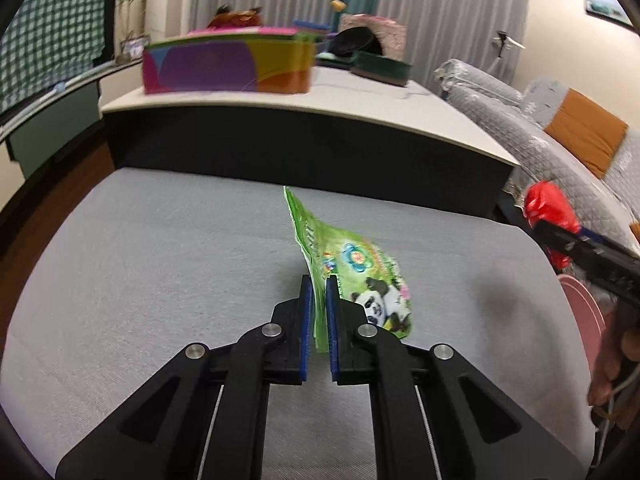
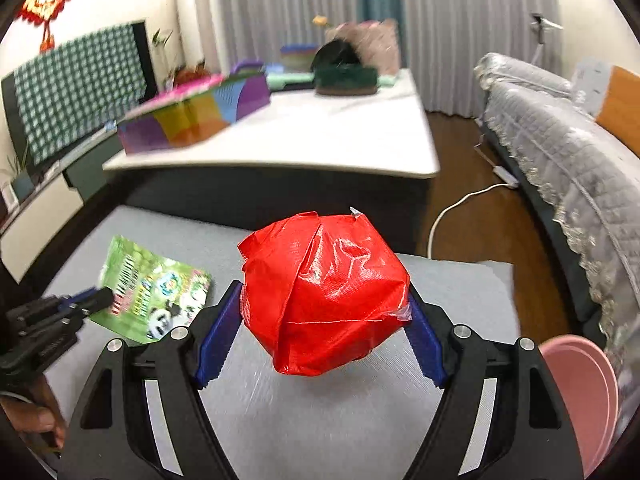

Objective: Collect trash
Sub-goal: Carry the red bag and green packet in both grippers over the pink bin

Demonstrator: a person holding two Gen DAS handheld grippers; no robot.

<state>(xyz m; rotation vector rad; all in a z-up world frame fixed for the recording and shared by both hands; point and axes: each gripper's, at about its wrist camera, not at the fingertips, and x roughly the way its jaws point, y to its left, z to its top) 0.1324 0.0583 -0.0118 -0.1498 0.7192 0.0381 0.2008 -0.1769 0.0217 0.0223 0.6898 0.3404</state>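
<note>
Between right hand-held gripper pads, red bag.

A colourful box and a dark green box sit on the bench. A grey sofa stands right. Curtains hang behind.

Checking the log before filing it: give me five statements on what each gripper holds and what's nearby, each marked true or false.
1. The left gripper is shut on the green wrapper. True.
2. The right gripper holds a blue box. False: it holds a crumpled red bag.
3. The wrapper shows a panda. True.
4. The pink bin stands on the left gripper's side. False: it is beside the right gripper.
5. The grey mat is crowded with trash. False: only the two held pieces show above it.
</note>
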